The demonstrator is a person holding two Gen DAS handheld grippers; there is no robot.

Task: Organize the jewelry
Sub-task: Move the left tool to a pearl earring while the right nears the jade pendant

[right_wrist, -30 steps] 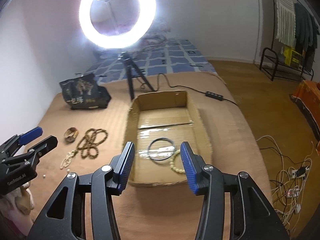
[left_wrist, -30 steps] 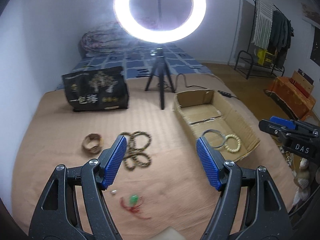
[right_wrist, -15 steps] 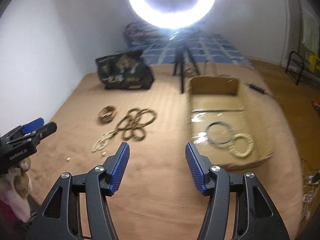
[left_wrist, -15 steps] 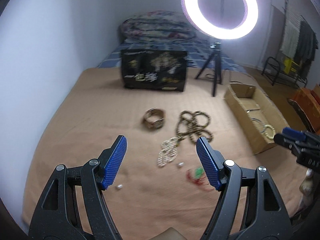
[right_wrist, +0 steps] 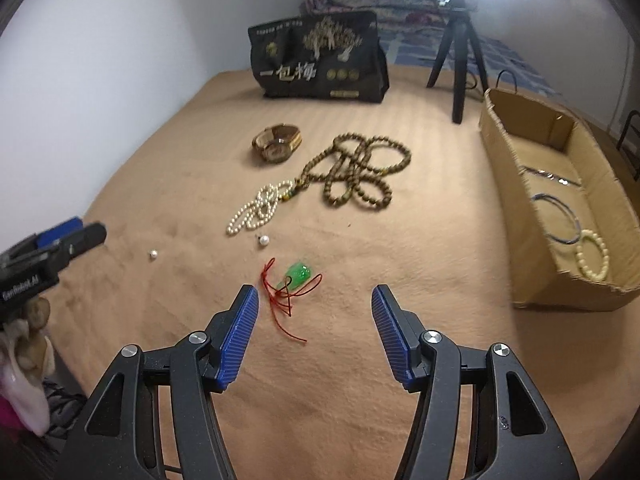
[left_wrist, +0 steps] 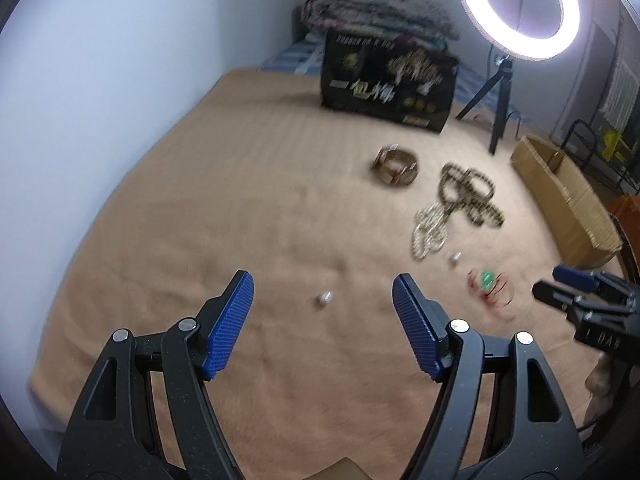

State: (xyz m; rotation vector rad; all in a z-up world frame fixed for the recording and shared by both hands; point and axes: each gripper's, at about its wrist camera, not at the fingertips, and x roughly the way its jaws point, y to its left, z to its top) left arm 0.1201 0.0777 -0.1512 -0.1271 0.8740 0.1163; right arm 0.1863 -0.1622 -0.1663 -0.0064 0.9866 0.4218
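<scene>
Jewelry lies on a tan blanket. A green pendant on red cord sits just ahead of my open, empty right gripper. Beyond it are a loose pearl, a second pearl, a white pearl necklace, a brown bead necklace and a gold watch. A cardboard box at right holds a dark bangle and a cream bead bracelet. My left gripper is open and empty, with a pearl between its fingers' line. The pendant also shows in the left wrist view.
A black printed bag stands at the back. A ring light tripod stands beside the box. A white wall runs along the left edge of the bed. Folded bedding lies behind the bag.
Both grippers have swung left, away from the box and toward the loose jewelry. The right gripper has come down close to the green pendant. Both stay open.
</scene>
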